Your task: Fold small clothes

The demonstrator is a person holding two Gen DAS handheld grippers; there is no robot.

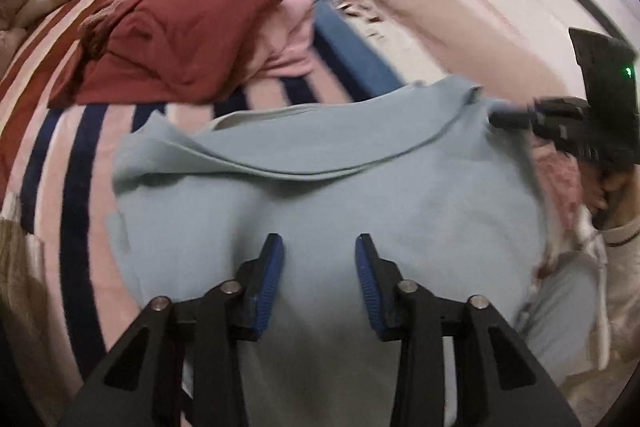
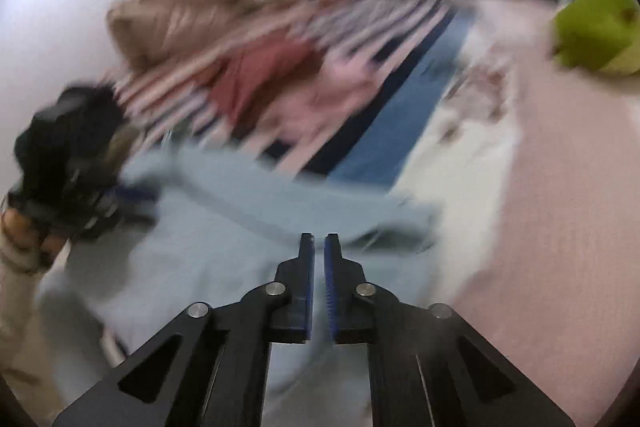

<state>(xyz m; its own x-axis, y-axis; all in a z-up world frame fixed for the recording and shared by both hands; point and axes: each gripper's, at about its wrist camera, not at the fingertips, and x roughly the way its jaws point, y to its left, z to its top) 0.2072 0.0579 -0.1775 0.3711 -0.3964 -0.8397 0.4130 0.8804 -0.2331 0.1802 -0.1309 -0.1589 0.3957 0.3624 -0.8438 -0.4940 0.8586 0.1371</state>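
Item: pale blue knit top, flat at 6 o'clock on striped bedspread, top edge folded over; left gripper jaws apart, empty; right gripper closed at its right edge, grip on cloth unclear; next fold needs both edges gripped.

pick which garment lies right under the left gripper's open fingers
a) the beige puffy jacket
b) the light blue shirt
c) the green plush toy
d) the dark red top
b: in the left wrist view the left gripper hangs open over the light blue shirt, while the dark red top lies farther up the striped blanket.
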